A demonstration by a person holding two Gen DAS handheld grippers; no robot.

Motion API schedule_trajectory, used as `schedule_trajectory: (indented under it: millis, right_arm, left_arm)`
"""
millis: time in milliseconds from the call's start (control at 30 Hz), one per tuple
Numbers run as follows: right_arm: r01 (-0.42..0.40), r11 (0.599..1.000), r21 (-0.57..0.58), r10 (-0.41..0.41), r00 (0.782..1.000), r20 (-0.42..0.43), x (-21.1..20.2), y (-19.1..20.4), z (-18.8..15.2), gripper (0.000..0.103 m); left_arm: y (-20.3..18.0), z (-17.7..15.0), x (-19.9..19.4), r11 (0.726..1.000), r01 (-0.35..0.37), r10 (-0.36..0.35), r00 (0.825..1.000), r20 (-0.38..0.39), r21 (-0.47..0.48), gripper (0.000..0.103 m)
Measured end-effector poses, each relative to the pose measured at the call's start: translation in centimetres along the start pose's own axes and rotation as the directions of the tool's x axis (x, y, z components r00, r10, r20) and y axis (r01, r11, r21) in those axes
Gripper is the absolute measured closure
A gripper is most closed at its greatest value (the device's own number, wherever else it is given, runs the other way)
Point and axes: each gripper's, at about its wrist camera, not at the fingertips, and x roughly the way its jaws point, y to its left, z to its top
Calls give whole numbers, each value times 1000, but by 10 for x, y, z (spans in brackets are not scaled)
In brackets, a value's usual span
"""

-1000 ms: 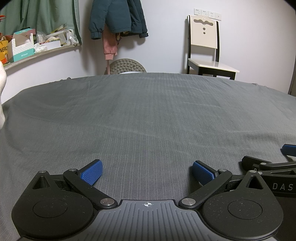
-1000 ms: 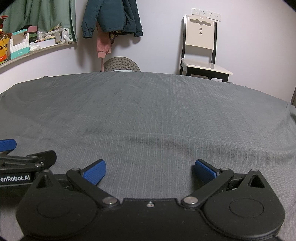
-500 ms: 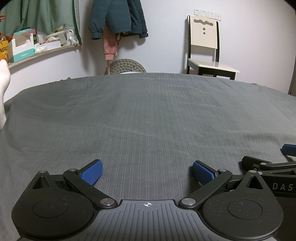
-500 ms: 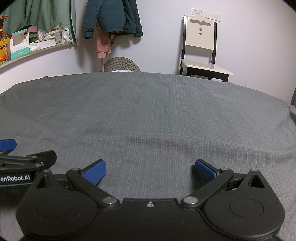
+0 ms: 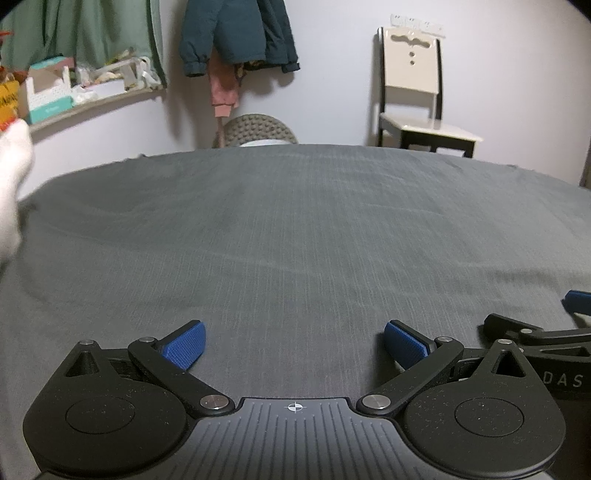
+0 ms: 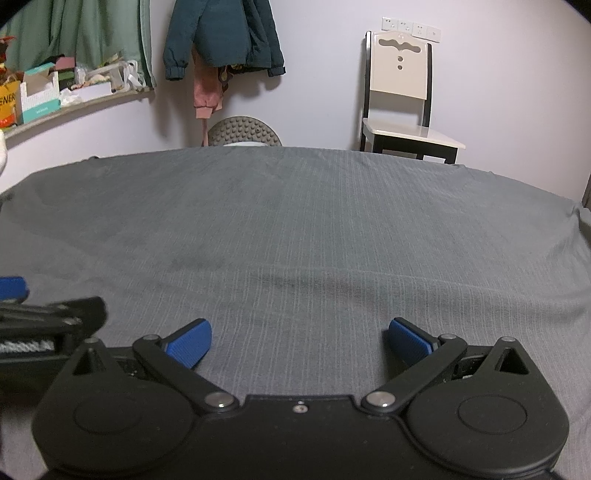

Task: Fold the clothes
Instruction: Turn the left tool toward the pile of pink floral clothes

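Creeping further into the left edge of the left wrist view, a white garment [image 5: 13, 184] now shows more of itself than half a second ago, its blurred top reaching up to the level of the cluttered shelf [image 5: 92, 101]; in the right wrist view only a sliver of it shows at the left border. Everything else matches the earlier frames. The left gripper [image 5: 293, 345] rests low over the grey bedspread [image 5: 295, 229], its blue pads [image 5: 184, 349] spread wide apart with nothing between them. The right gripper [image 6: 299, 343] sits just beside it, level and facing the same way, jaws likewise spread and empty. Each gripper shows at the edge of the other's view. Beyond the bed stand a cream chair [image 5: 412, 77] and a hanging teal jacket [image 5: 236, 33].
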Motion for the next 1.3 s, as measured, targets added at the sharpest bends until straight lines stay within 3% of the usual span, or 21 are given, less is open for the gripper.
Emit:
schedule_trajectory:
  millis: [167,267,400,500,567,767,867,1000,1167,1300]
  right_arm:
    - [-64,997,46,61,996,69,-20,-10,1,0]
    - [-107,993,49,102,991,85,-35,-16,-1,0]
    - [-162,985,52,156,982,108,-56,-23,-4,0]
    - [-204,977,54,196,973,125,-71,-29,-6,0]
    - [-232,971,54,223,965,136,-81,-33,-7,0]
    - [-315,949,22,309,940,144,-110,-35,-19,0]
    - [-357,934,19,352,928,124,-125,-34,-27,0]
    - [-414,910,24,409,904,122,-145,-37,-33,0]
    - [-422,906,-19,422,901,106,-155,-32,-39,0]
    - [-418,906,-65,422,904,71,-154,-22,-43,0]
  left_arm:
    - [11,34,-79,989,-12,-2,995,98,148,0]
    - [34,59,-169,967,-39,-4,986,166,253,0]
    - [80,70,-316,952,-53,-13,977,212,300,0]
    - [108,62,-416,937,-127,68,980,188,324,0]
    - [122,55,-476,918,-205,153,973,174,339,0]
    - [174,27,-597,914,-364,349,931,110,178,0]
    - [206,-3,-629,913,-396,391,918,66,96,0]
    - [250,-58,-637,896,-442,443,895,-49,28,0]
    - [298,-119,-636,895,-441,422,887,-189,-73,0]
    - [312,-149,-625,902,-428,395,869,-300,-53,0]
